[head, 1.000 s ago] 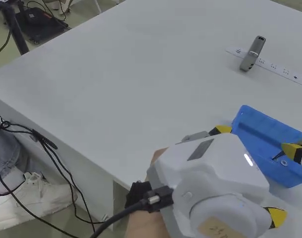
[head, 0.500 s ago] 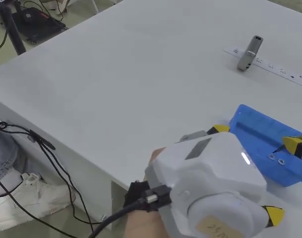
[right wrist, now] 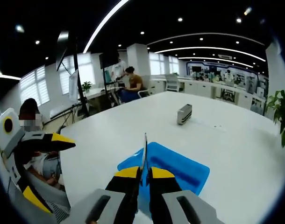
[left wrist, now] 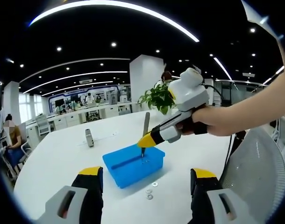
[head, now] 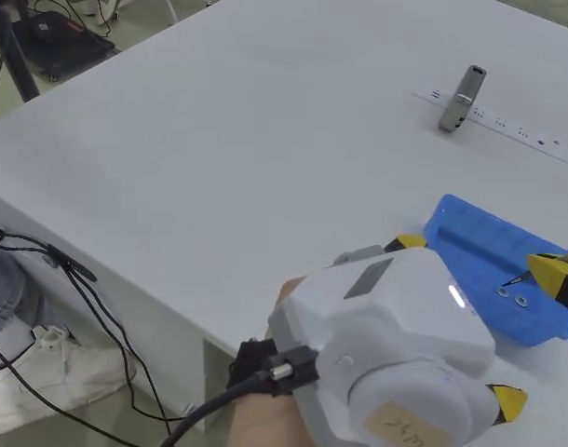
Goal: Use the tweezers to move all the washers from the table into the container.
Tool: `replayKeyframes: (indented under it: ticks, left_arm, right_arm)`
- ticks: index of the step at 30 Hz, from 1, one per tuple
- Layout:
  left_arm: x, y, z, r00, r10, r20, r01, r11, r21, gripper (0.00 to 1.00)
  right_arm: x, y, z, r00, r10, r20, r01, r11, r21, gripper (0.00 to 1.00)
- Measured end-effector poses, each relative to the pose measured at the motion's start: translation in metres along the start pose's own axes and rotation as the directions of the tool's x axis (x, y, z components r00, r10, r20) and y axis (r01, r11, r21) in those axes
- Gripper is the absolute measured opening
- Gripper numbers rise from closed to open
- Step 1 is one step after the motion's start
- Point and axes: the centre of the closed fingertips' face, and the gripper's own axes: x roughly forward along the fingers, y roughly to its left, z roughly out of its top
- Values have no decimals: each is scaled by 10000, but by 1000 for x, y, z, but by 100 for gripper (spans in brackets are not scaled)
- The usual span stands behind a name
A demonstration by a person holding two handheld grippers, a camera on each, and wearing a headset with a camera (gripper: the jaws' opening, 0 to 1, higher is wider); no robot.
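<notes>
Blue container (left wrist: 133, 164) lies beneath the tweezers (right wrist: 144, 151) clamped in the right tongs (right wrist: 144, 172), while the left tongs (left wrist: 146, 172) gape empty near loose washers (left wrist: 150, 191) on the surface (left wrist: 63, 163).

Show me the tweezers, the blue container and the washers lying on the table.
tweezers (left wrist: 146, 125): left gripper view, on the metal shaft.
blue container (left wrist: 121, 165): left gripper view, on its bare floor.
washers (left wrist: 149, 191): left gripper view, on one lying before the container.

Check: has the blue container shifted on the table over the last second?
No. The blue container keeps its offset from the grey device farther back on the table; both slid left together, so the camera moved.
</notes>
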Motion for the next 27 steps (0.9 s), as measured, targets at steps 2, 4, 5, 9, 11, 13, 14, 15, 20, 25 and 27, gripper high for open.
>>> replayKeyframes:
  ticks: [2, 4, 5, 9, 11, 13, 14, 15, 20, 25, 27]
  left_arm:
    - [0, 0, 0, 10000, -2, -16, 2, 10000, 19, 78]
    - [0, 0, 0, 10000, -12, 15, 12, 10000, -3, 78]
    - [0, 0, 0, 10000, -11, 9, 11, 10000, -2, 78]
    - [0, -1, 0, 10000, -31, -15, 31, 10000, -8, 77]
    - [0, -1, -1, 10000, -49, -35, 49, 10000, -5, 77]
    - [0, -1, -1, 10000, -53, -48, 54, 10000, 17, 77]
    - [0, -1, -1, 10000, -60, -63, 60, 10000, 28, 78]
    - [0, -2, -2, 9999, -55, -123, 56, 9999, 86, 78]
    - [0, -2, -3, 9998, -50, -168, 52, 9999, 108, 78]
    - [1, -2, -4, 9997, -52, -230, 55, 9999, 151, 78]
    - [1, -2, -4, 9997, -61, -220, 65, 9998, 174, 78]
  right_arm:
    - [-2, 8, -3, 9999, 170, -4, -170, 9998, 88, 4]
    - [-1, 13, -10, 9995, 300, -132, -300, 9995, 21, 4]
    - [-1, 14, -12, 9992, 336, -209, -336, 9994, -9, 4]
    - [3, 17, -33, 9969, 458, -645, -450, 9989, 139, 4]
    - [5, 16, -44, 9948, 480, -895, -457, 9986, 272, 4]
    - [7, 15, -53, 9927, 497, -1095, -456, 9982, 398, 4]
    - [8, 15, -56, 9922, 503, -1144, -455, 9980, 444, 4]
    - [9, 15, -60, 9904, 560, -1262, -498, 9974, 517, 4]
    - [13, 15, -69, 9879, 637, -1411, -534, 9957, 754, 4]
    - [14, 17, -72, 9862, 664, -1514, -572, 9963, 648, 4]
    - [15, 20, -74, 9845, 720, -1598, -639, 9964, 552, 4]
